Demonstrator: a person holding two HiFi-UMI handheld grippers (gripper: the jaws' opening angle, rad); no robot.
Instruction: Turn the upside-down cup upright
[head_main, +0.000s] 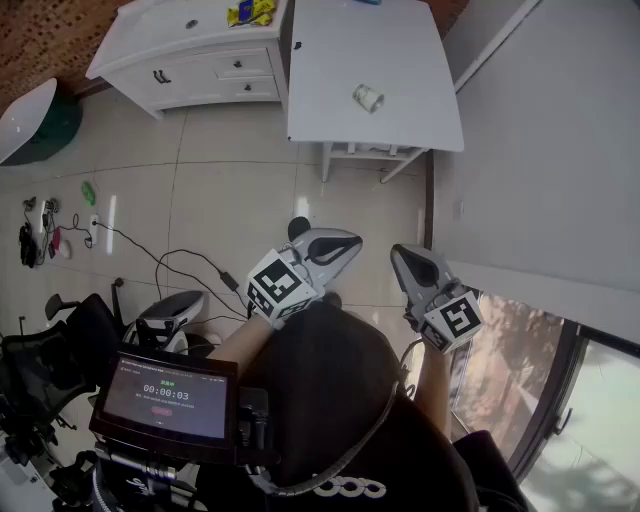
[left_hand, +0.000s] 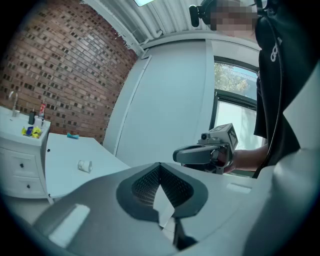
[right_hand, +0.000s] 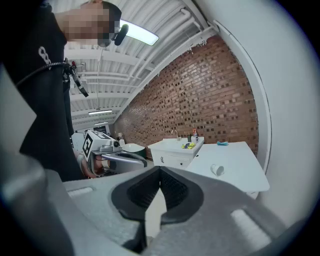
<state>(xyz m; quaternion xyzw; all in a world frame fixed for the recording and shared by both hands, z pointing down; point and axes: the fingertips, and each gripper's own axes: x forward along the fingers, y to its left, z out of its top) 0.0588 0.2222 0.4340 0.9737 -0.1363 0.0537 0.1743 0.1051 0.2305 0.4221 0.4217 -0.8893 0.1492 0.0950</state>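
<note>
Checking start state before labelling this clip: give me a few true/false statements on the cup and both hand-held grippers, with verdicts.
1. The cup is on the white table. True.
2. The right hand-held gripper is closed on the cup. False: its jaws are together with nothing between them, and the cup is well away on the table.
3. The left hand-held gripper has its jaws together and holds nothing. True.
4. The table is crowded with dishes. False: only the cup and a small blue item near the far edge show on it.
</note>
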